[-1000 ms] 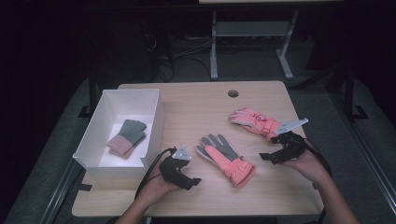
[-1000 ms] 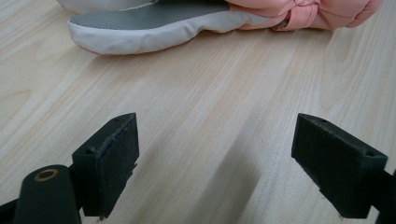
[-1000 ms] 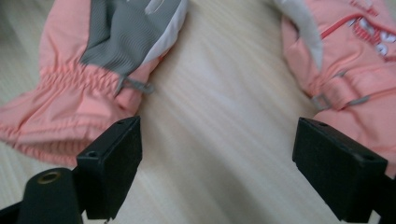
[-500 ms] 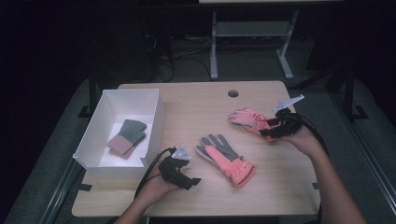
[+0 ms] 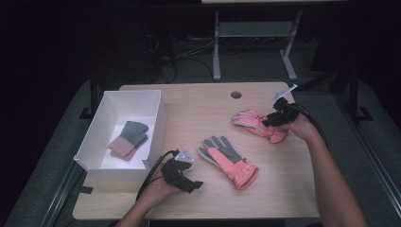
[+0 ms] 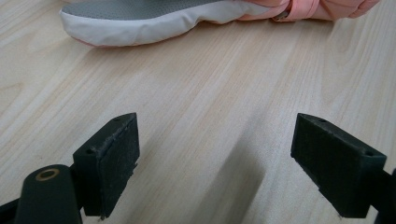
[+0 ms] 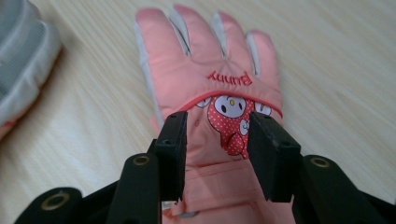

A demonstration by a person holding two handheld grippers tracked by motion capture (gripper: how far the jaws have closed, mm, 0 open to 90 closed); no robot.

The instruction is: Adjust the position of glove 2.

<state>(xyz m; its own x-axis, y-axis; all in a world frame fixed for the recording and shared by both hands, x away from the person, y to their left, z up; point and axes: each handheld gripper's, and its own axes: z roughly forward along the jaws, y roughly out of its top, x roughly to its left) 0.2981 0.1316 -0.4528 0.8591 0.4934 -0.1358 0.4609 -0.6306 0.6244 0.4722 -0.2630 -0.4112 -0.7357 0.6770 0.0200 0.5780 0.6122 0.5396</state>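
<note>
Pink glove (image 7: 212,88), printed with a cartoon bunny, lies flat on the wooden table (image 5: 198,109) near its right edge; the right gripper (image 7: 215,154) sits over its cuff end, jaws just closing, fabric between the pads though no firm pinch is evident. Left gripper (image 6: 215,163) rests open on bare wood beside the second glove (image 5: 229,158), near the white box (image 5: 156,123).

In the right gripper view, the pink glove's (image 7: 210,88) cuff runs under the black jaws and off the bottom edge, so whether the pads press it cannot be told. In the left gripper view, the grey-palmed glove (image 6: 154,16) is cut off by the top edge.
</note>
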